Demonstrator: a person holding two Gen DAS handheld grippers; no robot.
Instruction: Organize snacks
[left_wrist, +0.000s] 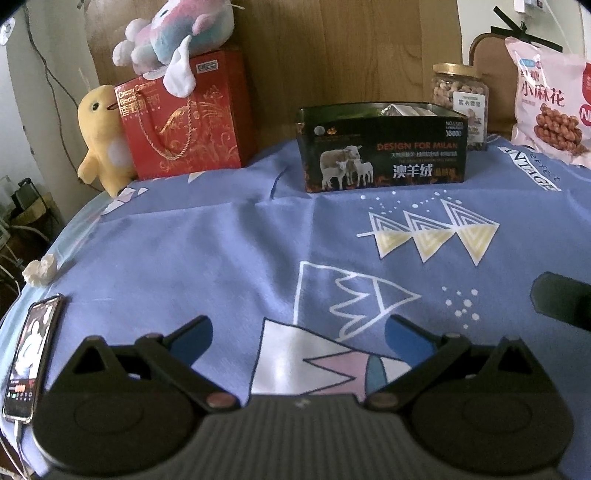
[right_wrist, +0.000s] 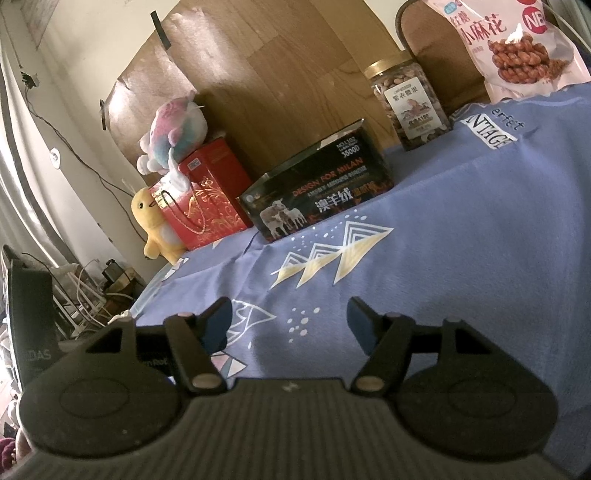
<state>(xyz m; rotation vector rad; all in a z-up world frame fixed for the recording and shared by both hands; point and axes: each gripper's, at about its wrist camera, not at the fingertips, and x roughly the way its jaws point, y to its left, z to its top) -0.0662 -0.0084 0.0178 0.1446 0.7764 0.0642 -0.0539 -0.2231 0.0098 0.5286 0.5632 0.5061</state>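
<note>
A dark open box printed with sheep (left_wrist: 384, 147) stands at the back of the blue cloth; it also shows in the right wrist view (right_wrist: 317, 192). Packets show inside it from the left wrist view. A jar of nuts (left_wrist: 461, 99) (right_wrist: 410, 103) stands behind it to the right. A pink bag of twisted snacks (left_wrist: 550, 99) (right_wrist: 517, 44) leans at the far right. A red gift bag (left_wrist: 184, 118) (right_wrist: 207, 195) stands at the left. My left gripper (left_wrist: 299, 332) is open and empty over the cloth. My right gripper (right_wrist: 290, 321) is open and empty too.
A yellow plush (left_wrist: 99, 140) and a pastel plush (left_wrist: 173, 37) sit by and on the red bag. A phone (left_wrist: 29, 354) lies at the left edge beside a crumpled tissue (left_wrist: 40, 271). A wooden board (left_wrist: 332, 55) stands behind. Cables and clutter (right_wrist: 92, 291) lie off the left edge.
</note>
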